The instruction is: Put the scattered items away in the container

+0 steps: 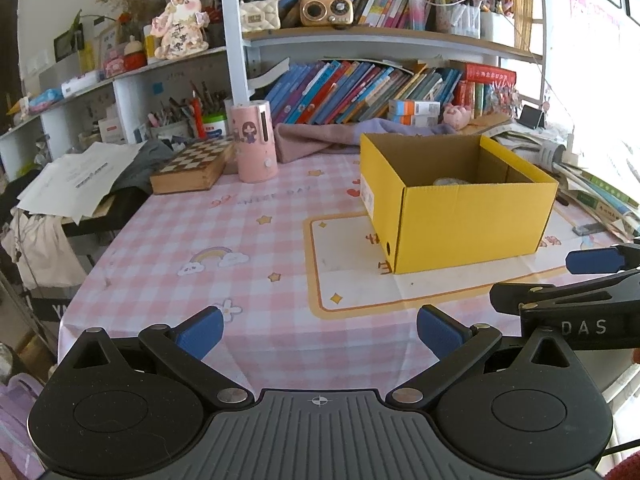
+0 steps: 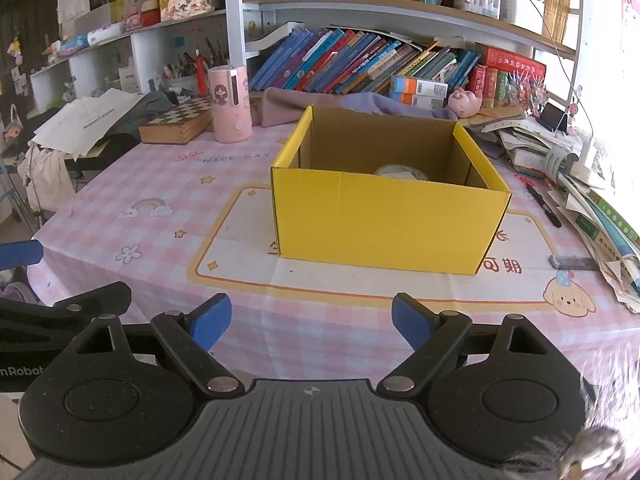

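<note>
- Left hand-held gripper (image 1: 319,330): black linkage arms, blue textured pads, jaws spread wide, nothing between them. Hovers over the near edge of the counter (image 1: 168,240).
- Right hand-held gripper (image 2: 311,322): same build, ribbed grey body, jaws spread, empty. Its blue pad and black arm also show at the right edge of the left wrist view.
- Container: yellow corrugated cardboard box (image 2: 384,220), rectangular, open top, brown inside walls, white label on one short side. Sits on the cream, orange-bordered panel of the counter cover, ahead of both grippers and apart from them.
- Inside the box: a pale rounded item (image 2: 402,172) low against the near wall, mostly hidden; cannot tell what it is.
- Counter cover: pink-and-white gingham cloth with rainbow, star and flower prints, glossy, fold creases visible.
- Behind the box: crumpled mauve fabric (image 2: 320,106), soft folds.
- Left rear: pink cylindrical dispenser (image 2: 232,106), upright, cartoon figure print; just beside it a wooden chessboard case (image 2: 178,124), closed, lying flat.
- Right of the box: black pen (image 2: 544,205) flat on the cloth, next to a sloppy stack of books and papers (image 2: 592,208).
</note>
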Demonstrator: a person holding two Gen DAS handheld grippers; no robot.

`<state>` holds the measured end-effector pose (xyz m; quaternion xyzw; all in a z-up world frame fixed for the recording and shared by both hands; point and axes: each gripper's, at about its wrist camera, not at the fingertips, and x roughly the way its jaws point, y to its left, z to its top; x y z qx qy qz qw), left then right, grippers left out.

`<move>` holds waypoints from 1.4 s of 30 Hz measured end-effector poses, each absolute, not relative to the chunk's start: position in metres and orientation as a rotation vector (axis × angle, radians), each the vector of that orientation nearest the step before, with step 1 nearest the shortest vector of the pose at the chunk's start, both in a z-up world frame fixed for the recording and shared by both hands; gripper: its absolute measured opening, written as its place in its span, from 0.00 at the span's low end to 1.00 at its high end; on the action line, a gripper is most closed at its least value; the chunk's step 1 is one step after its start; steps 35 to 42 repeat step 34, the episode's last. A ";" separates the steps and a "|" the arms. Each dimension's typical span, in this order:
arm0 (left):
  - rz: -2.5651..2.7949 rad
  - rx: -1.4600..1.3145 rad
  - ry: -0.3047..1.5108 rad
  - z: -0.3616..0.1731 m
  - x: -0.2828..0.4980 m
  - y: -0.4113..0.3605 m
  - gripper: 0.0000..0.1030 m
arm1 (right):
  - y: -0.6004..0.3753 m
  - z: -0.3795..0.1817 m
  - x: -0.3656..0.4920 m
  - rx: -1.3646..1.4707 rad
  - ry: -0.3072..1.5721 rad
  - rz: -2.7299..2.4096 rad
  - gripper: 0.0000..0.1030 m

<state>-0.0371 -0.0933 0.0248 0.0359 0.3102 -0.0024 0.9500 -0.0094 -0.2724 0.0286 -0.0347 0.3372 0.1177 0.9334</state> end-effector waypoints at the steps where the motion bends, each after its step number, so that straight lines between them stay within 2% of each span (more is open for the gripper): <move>1: -0.003 0.074 0.635 0.024 -0.037 -0.093 1.00 | -0.273 0.029 -0.009 -0.071 0.690 0.240 0.85; 42: 0.006 0.057 0.674 0.016 -0.031 -0.086 1.00 | -0.270 0.019 -0.004 -0.058 0.720 0.232 0.85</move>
